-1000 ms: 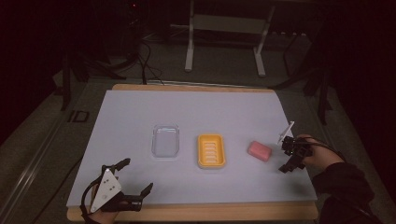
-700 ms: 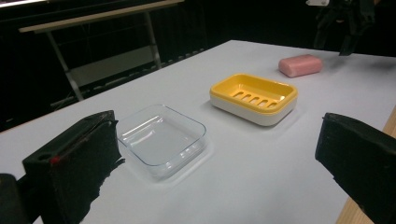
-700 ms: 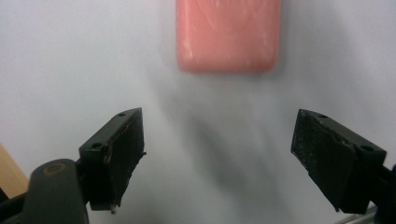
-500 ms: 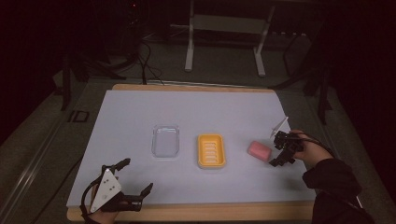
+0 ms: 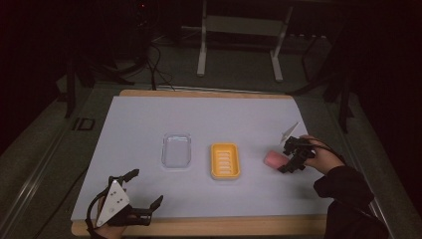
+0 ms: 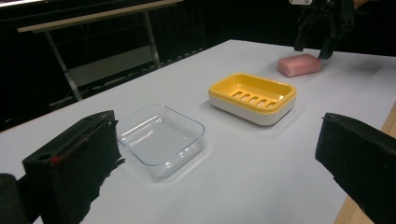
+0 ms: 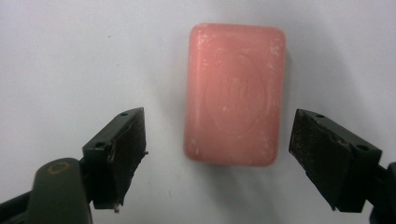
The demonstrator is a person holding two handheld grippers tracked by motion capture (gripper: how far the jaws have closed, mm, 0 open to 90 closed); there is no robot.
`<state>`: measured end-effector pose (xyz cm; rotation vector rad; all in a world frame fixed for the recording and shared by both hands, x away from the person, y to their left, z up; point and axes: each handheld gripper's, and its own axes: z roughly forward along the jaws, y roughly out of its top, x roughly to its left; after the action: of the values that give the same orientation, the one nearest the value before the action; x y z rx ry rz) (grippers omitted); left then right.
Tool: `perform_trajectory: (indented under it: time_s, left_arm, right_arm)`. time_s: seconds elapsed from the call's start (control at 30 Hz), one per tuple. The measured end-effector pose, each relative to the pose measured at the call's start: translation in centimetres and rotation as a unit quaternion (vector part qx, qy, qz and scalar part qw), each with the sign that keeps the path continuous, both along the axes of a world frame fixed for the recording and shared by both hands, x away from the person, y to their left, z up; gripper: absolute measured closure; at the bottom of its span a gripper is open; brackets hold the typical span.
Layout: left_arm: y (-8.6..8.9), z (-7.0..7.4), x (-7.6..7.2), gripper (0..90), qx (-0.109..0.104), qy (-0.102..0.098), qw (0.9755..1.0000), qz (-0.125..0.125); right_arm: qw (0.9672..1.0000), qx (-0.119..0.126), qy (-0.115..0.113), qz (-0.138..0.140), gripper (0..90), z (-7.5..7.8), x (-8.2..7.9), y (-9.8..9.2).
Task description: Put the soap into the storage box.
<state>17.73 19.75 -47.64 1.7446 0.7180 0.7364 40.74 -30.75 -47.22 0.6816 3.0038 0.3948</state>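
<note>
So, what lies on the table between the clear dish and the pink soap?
The yellow soap dish lies between the clear dish and the pink soap, apart from both; the high view shows it.

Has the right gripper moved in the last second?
Yes. In the high view the right gripper has come left, toward the pink soap and the yellow soap dish. Its jaws have just been closing, not yet touching the soap.
</note>
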Motion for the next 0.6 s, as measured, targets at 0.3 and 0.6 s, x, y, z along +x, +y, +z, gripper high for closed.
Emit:
perform_trajectory:
  time_s: [0.3, 0.6]
  left_arm:
    - [0.0, 0.0, 0.0, 0.4, 0.001, 0.001, 1.0000, -0.001]
    - [0.0, -0.1, 0.1, 0.4, 0.000, 0.002, 1.0000, -0.002]
  right_arm:
    - [1.0000, -0.005, 0.000, 0.005, 19.1, -1.4, 0.9, 0.8]
    - [0.9998, -0.016, 0.011, 0.011, 21.9, -2.2, 1.7, 1.6]
